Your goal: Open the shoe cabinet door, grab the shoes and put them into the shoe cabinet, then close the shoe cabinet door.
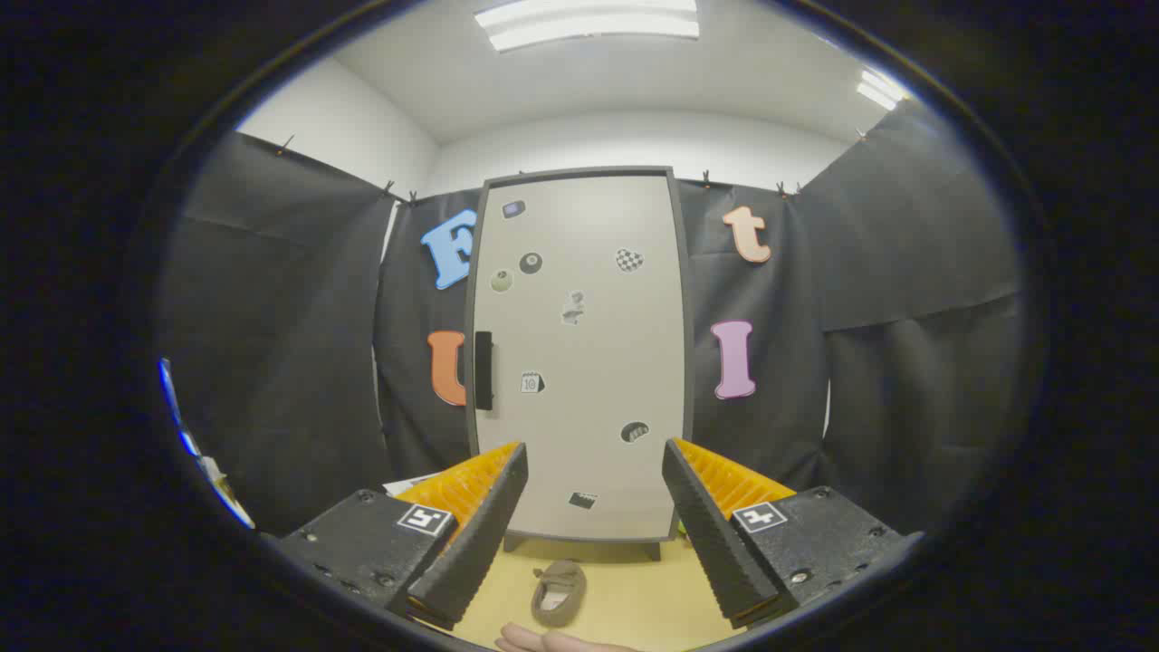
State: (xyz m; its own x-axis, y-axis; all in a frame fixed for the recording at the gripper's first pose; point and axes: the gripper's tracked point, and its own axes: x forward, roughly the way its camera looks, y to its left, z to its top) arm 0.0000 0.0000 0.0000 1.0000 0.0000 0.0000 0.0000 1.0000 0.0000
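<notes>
Gripper (593, 507) fingers spread wide with nothing between them — cabinet (579, 353) straight ahead, door shut, and the shoe (559, 592) on the floor between the fingers, a hand (543, 641) just beside it.

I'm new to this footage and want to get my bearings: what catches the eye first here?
The tall pale shoe cabinet stands straight ahead of the open gripper, its door shut and dotted with small stickers, with a dark handle on its left edge. On the yellowish floor between the fingers lies a single brownish shoe, in front of the cabinet. A hand shows just below the shoe.
</notes>
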